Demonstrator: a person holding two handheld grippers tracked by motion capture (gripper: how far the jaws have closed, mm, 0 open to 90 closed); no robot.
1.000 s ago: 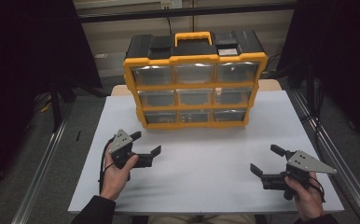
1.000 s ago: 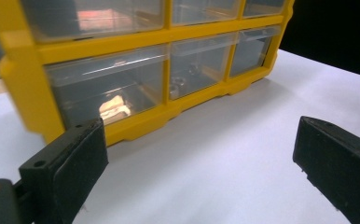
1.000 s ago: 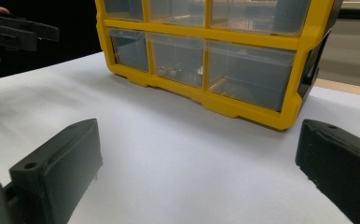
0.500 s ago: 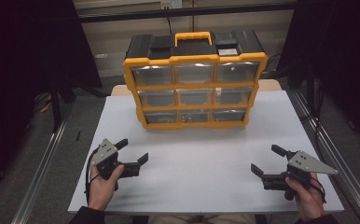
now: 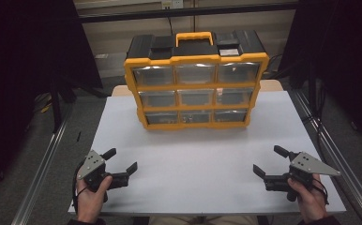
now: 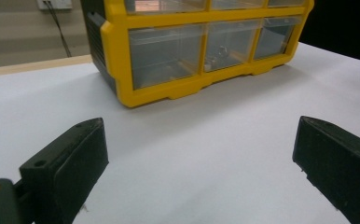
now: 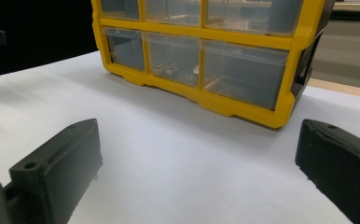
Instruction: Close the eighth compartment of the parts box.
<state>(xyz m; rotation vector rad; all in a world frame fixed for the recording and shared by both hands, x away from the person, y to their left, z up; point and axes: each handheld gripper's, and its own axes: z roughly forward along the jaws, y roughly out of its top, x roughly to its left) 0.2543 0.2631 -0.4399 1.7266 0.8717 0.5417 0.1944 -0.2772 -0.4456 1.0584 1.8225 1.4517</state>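
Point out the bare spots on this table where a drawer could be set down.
The broad white stretch between the drawer organizer and the left gripper and right gripper is bare. Narrower strips flank the organizer on the table. The back edge is crowded by the organizer.

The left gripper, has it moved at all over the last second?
Yes. The left gripper has pulled back toward the person and outward to the table's near left corner, farther from the yellow drawer organizer.
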